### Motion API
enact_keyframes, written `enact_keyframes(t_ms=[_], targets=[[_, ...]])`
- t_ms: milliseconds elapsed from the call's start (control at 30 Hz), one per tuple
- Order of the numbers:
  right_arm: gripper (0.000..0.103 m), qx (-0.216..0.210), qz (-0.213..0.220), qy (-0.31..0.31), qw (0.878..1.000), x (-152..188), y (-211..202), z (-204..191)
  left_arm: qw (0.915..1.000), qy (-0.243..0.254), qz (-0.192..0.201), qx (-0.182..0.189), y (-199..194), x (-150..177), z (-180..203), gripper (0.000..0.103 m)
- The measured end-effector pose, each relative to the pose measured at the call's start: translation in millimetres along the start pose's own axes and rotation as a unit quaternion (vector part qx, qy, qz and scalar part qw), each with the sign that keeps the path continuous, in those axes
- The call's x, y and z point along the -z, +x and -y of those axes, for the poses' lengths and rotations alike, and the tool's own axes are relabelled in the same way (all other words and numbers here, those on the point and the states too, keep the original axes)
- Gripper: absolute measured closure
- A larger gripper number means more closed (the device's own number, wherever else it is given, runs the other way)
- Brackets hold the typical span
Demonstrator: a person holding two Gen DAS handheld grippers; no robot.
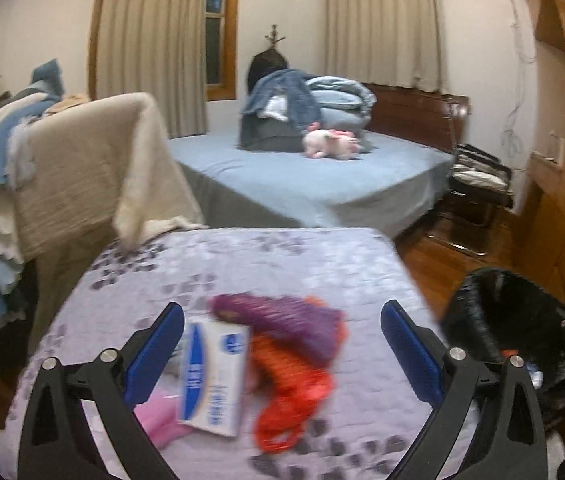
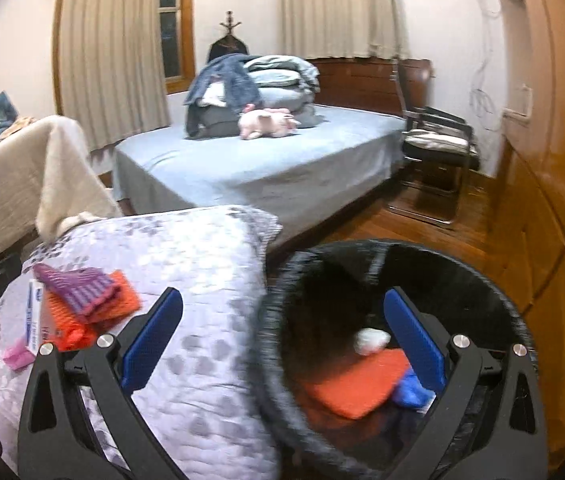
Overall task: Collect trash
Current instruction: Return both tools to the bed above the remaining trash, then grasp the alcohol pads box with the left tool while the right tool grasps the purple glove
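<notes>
On the lilac quilted surface (image 1: 282,264) lie a white and blue box (image 1: 214,380), an orange net bag (image 1: 294,380), a purple net bag (image 1: 282,316) and a pink wrapper (image 1: 158,416). My left gripper (image 1: 282,356) is open above them, its jaws on either side of the box and bags. My right gripper (image 2: 282,340) is open and empty over the rim of the black bin (image 2: 482,280). Inside the bin lie an orange packet (image 2: 358,388), a white crumpled piece (image 2: 370,340) and a blue scrap (image 2: 410,392). The bags also show in the right wrist view (image 2: 90,300).
A bed with blue sheet (image 1: 302,184) holds folded bedding and a pink plush toy (image 1: 330,144). A draped beige chair (image 1: 82,172) stands to the left. A black chair (image 2: 438,148) and wooden wardrobe (image 2: 554,160) stand to the right on wooden floor.
</notes>
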State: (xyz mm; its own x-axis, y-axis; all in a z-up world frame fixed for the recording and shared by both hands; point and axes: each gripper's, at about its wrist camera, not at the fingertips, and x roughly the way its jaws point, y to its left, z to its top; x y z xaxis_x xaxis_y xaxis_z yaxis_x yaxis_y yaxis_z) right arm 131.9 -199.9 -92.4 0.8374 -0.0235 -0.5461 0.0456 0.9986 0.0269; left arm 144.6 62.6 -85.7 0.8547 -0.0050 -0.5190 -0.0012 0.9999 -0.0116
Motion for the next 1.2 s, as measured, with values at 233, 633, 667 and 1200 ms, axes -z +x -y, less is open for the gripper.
enact_keyframes(t_ms=[233,633,667,1200], targets=[[0.005,-0.032,-0.008,-0.025,0.999,5.4,17.4,-47.9,0.9991,-0.013,-0.018,-0.036,17.4,17.9,-43.1,0.006],[0.005,-0.045,-0.033,-0.037,0.998,19.1,50.1,-78.9,0.9977,-0.016,-0.064,-0.015,59.5,51.8,-66.6,0.013],[0.005,-0.045,-0.034,-0.037,0.998,20.1,51.8,-80.4,0.9976,-0.018,-0.067,-0.011,61.2,53.6,-67.0,0.013],[0.005,-0.054,-0.033,-0.056,0.996,19.3,55.6,-93.8,0.9947,-0.033,-0.086,0.046,68.0,56.3,-60.9,0.047]])
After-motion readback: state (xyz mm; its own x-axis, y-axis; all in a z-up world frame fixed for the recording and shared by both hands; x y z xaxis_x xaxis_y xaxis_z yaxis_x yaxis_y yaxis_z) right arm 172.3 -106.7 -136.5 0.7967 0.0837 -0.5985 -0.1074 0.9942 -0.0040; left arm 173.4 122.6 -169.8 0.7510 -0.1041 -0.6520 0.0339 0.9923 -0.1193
